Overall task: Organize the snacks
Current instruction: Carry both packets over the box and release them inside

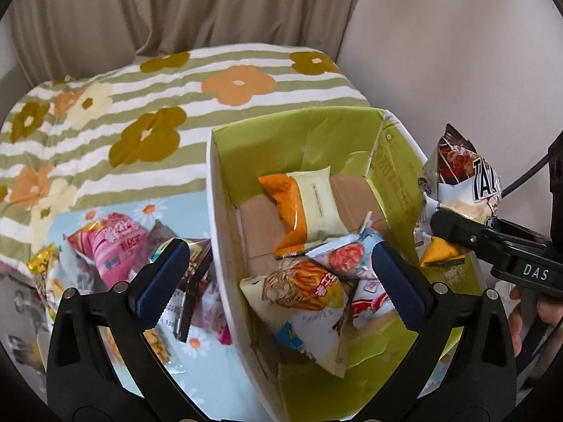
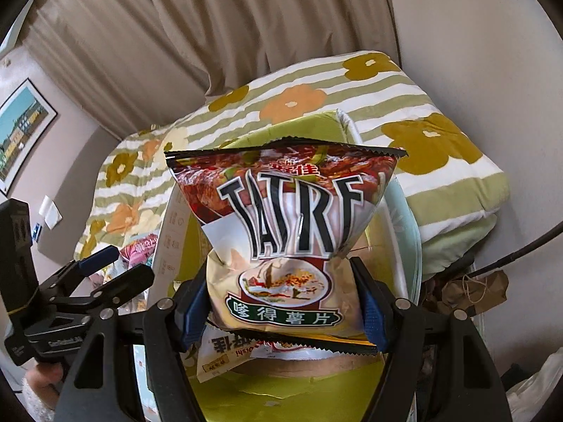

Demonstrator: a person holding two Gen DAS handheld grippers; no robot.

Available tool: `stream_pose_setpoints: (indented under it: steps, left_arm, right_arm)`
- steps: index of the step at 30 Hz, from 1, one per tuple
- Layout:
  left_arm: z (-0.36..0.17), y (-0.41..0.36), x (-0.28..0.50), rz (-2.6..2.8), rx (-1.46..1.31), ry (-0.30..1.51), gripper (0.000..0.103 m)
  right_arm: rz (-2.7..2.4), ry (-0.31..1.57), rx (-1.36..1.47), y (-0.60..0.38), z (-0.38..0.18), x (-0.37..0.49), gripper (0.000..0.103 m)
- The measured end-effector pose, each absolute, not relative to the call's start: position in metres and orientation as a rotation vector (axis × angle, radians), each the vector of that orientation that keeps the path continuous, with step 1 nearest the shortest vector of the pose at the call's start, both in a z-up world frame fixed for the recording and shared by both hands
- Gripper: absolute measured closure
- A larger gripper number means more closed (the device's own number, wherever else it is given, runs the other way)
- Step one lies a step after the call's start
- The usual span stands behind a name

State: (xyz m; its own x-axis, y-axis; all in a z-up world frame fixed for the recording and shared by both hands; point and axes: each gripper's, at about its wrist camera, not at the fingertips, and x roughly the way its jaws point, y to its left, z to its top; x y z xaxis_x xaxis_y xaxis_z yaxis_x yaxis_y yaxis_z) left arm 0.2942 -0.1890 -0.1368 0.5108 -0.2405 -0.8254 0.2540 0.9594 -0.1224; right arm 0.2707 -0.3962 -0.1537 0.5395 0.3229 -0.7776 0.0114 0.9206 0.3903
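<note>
Carrying: right gripper [image 2: 285, 302] clenched on a chip bag [image 2: 281, 232], pinched across its lower half, held upright above the box.
Left wrist view, box: green-lined cardboard box [image 1: 225, 218] sits on a daisy-print cloth [image 1: 197, 344], against a striped flower blanket [image 1: 140, 105].
Left wrist view, contents: an orange-and-cream packet [image 1: 306, 207] lies mid-box; a sticks packet [image 1: 309, 302] and a red-and-white packet [image 1: 355, 256] are piled at the near end.
Left wrist view, still outside: a pink packet [image 1: 112, 242] and other loose snacks lie on the cloth just left of the box's left wall.
Left wrist view, left gripper [image 1: 281, 281]: released, fingers spread wide, hovering over the box's near-left wall, gripping nothing.
Left wrist view, chip bag [image 1: 461, 183]: seen at the box's right wall, raised above the rim in the right gripper [image 1: 454, 225].
Right wrist view: bag fills the centre, box interior below it, left gripper [image 2: 105, 267] at lower left.
Doing it well: likely best to lower the bag over the bare cardboard floor at the far end, clear of the rim, before letting go; a puffed bag may slide off the pile.
</note>
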Motion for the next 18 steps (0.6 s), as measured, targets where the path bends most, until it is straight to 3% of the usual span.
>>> stream_pose_setpoints:
  steps: [7, 9, 12, 18]
  left_arm:
    - [-0.133, -0.181, 0.291, -0.290, 0.016, 0.995, 0.001]
    - [-0.133, -0.178, 0.290, -0.285, 0.021, 0.997, 0.001]
    - [-0.129, -0.174, 0.287, -0.276, 0.028, 0.994, 0.001]
    - [-0.122, -0.168, 0.278, -0.271, 0.027, 0.982, 0.001]
  right_arm:
    - [0.189, 0.992, 0.339, -0.385, -0.160, 0.300, 0.032]
    - [0.170, 0.990, 0.313, -0.380, -0.162, 0.305, 0.015]
    - [0.169, 0.935, 0.308, -0.377, -0.157, 0.300, 0.003]
    - [0.154, 0.878, 0.286, -0.375, -0.144, 0.281, 0.002]
